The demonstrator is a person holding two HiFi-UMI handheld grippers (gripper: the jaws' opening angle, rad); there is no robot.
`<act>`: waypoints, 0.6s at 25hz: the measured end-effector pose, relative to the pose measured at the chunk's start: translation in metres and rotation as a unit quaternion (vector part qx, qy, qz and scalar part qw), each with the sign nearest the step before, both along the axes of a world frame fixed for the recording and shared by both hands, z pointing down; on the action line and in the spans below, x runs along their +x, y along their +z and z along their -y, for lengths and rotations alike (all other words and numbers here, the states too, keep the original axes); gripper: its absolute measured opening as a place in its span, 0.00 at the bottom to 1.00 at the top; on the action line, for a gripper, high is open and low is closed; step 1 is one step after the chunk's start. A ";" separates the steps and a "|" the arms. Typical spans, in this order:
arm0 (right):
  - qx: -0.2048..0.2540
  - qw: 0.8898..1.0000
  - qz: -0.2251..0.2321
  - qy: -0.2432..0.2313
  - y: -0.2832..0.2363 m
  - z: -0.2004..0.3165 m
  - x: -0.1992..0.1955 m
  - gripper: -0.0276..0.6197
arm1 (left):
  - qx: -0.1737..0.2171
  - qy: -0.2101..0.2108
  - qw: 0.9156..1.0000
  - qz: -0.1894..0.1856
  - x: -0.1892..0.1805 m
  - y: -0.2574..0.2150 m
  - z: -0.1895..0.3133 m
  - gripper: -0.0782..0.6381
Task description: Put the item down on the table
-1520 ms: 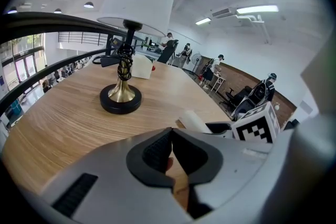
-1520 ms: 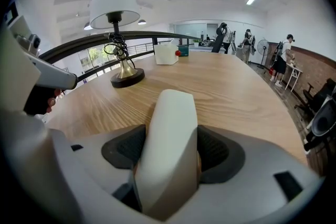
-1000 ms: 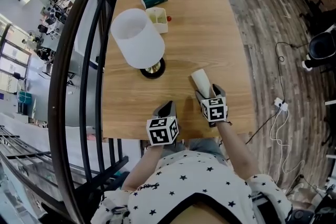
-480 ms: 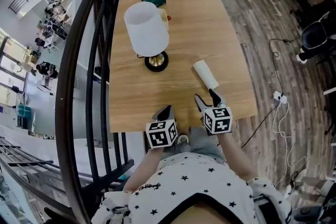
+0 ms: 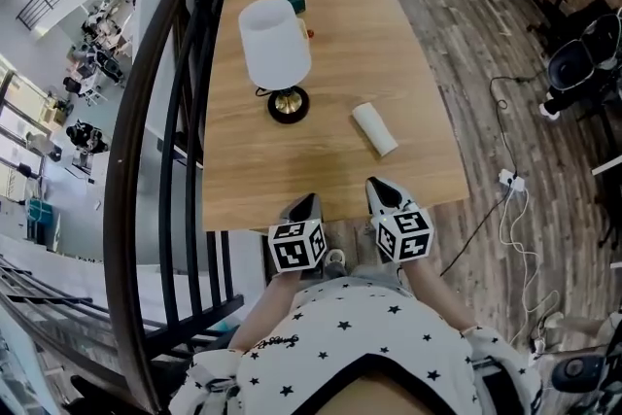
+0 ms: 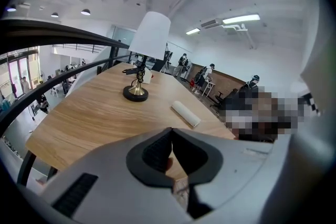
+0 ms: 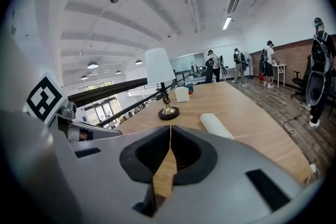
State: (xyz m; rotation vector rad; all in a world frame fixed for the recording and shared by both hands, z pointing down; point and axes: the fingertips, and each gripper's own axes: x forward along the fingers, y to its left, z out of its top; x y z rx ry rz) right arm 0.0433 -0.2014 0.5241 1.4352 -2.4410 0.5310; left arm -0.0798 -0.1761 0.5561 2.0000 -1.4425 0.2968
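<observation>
A white rolled item [image 5: 374,128] lies on its side on the wooden table [image 5: 330,170], right of the middle; it also shows as a white roll [image 6: 185,113] and a white roll [image 7: 216,125] in the two gripper views. My right gripper [image 5: 378,189] sits at the table's near edge, well short of the roll, shut with nothing in it; its jaws meet at the tips [image 7: 170,128]. My left gripper [image 5: 308,202] hovers at the near edge to the left, also shut and empty [image 6: 171,131].
A table lamp with a white shade [image 5: 275,42] and a dark round base [image 5: 289,104] stands left of the roll. A green box [image 5: 291,1] and a small white container are at the far end. A black railing [image 5: 165,112] runs along the table's left side. Wooden floor lies to the right.
The right gripper let go of the white roll, drew back to the table's near edge and shut. The roll now lies alone on the table. The left gripper barely moved.
</observation>
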 end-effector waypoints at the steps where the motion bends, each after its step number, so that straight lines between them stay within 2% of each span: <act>1: 0.000 1.000 0.001 -0.004 0.000 -0.007 0.003 0.04 | 0.001 -0.002 1.000 0.000 0.002 0.000 -0.006 0.13; 10: 0.001 0.998 0.004 -0.070 -0.020 -0.074 0.016 0.04 | 0.002 -0.023 1.000 0.001 0.027 -0.015 -0.059 0.13; 15: 0.006 0.997 -0.003 -0.079 -0.024 -0.115 0.028 0.04 | -0.002 -0.030 1.000 0.004 0.042 -0.019 -0.102 0.13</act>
